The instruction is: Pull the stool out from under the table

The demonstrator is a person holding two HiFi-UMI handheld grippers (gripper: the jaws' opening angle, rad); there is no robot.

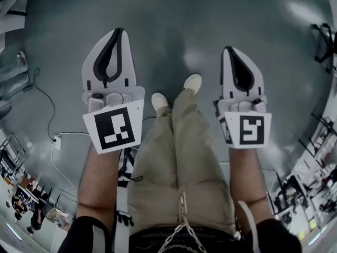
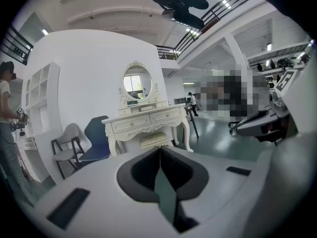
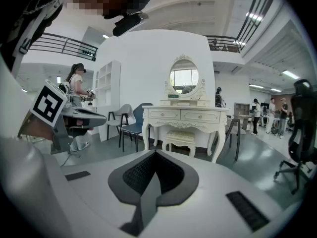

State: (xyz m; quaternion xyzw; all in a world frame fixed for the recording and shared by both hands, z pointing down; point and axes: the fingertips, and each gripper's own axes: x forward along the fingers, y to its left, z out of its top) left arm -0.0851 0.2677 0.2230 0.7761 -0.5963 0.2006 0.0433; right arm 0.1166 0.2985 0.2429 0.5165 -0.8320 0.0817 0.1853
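Note:
A cream stool point(image 3: 181, 138) with a cushioned top stands tucked under the white carved dressing table point(image 3: 187, 116), several steps ahead of me. The left gripper view shows the same stool point(image 2: 154, 141) beneath the table point(image 2: 143, 124), which carries an oval mirror point(image 2: 137, 82). In the head view my left gripper point(image 1: 117, 33) and right gripper point(image 1: 229, 50) are held side by side over the grey floor, above the person's legs and shoes. Both jaw pairs are shut with nothing between them. Neither gripper touches the stool.
A grey chair point(image 3: 119, 120) and a blue chair point(image 3: 138, 124) stand left of the table. A dark side stand point(image 3: 235, 133) is at its right and a black office chair point(image 3: 299, 133) farther right. A person point(image 3: 77, 86) stands at the left. A cable point(image 1: 50, 109) lies on the floor.

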